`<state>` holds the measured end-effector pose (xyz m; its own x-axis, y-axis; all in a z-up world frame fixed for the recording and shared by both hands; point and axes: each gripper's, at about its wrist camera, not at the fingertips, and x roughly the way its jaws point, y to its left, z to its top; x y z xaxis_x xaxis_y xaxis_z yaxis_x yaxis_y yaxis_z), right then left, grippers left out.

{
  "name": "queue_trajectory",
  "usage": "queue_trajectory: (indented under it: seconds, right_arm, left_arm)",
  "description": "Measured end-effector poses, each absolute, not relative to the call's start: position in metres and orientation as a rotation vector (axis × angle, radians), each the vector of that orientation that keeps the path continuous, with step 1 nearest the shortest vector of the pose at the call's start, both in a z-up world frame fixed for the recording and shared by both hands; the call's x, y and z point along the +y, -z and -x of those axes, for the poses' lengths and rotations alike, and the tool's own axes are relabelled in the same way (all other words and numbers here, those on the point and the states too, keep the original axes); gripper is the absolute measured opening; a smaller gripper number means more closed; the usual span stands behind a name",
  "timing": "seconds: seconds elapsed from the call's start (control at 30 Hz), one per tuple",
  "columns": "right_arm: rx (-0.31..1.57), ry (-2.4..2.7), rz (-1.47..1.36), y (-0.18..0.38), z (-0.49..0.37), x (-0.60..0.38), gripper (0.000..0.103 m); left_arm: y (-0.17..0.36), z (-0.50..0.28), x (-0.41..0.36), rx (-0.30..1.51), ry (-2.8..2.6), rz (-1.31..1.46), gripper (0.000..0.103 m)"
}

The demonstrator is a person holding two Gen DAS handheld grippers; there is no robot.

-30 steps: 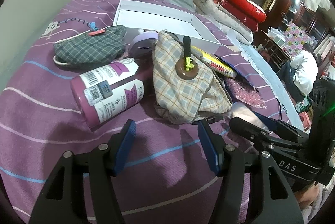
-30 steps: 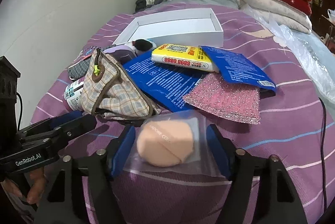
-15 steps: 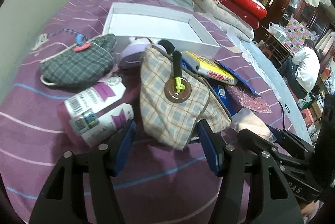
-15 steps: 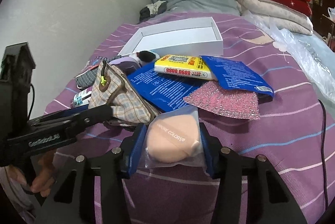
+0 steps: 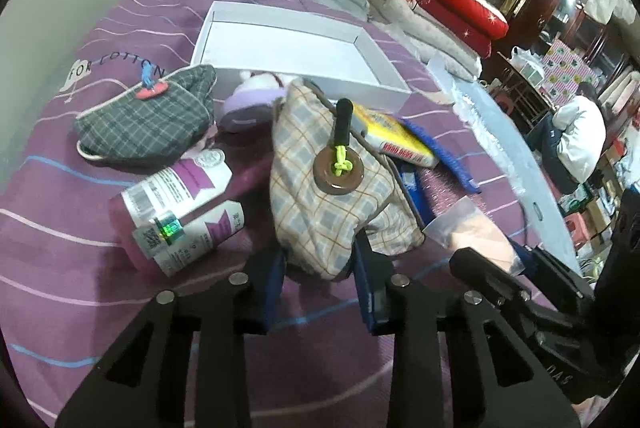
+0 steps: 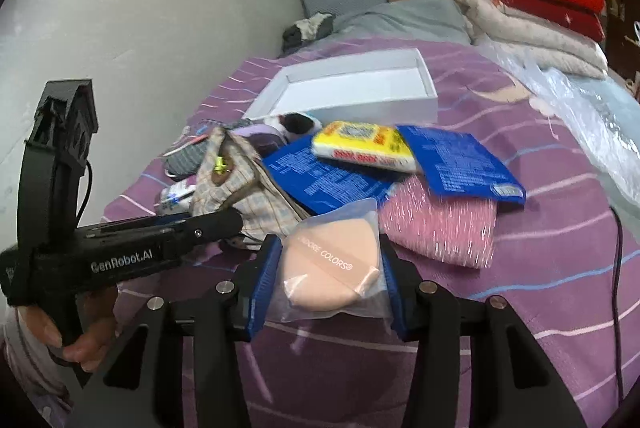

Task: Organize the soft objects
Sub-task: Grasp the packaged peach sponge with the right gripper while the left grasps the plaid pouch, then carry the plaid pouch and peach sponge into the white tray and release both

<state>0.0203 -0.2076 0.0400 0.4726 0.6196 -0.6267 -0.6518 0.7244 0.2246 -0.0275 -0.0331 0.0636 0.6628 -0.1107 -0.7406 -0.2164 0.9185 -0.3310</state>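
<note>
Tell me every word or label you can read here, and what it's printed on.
"FOR COTTON": purple bedspread.
"GenRobot.AI": left gripper.
"...DORE COLORS®", start cut off: bagged sponge puff.
Bottle, yellow pack and blue packets: print too blurred to read.

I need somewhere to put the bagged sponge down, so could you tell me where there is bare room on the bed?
The white box is bare inside. Bare purple bedspread lies right of the pink sparkly cloth, up to the black cable. It is crowded between the box and the tongs: plaid pouch, blue packets, yellow pack.
</note>
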Motion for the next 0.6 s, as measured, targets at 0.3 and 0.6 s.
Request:
queue_trajectory:
  seconds: [0.3, 0.6]
  right_arm:
    - [0.782, -0.846, -0.007, -0.062, -0.037, -0.214, 0.046]
    - [0.784, -0.859, -0.011, -0.088, -0.059, -0.216, 0.046]
  left_arm:
    - [-0.105, 0.023, -0.025, 0.836, -0.036, 0.413, 0.013]
    - [-0.127, 0.008, -0.01, 0.839, -0.041, 0.474, 0.012]
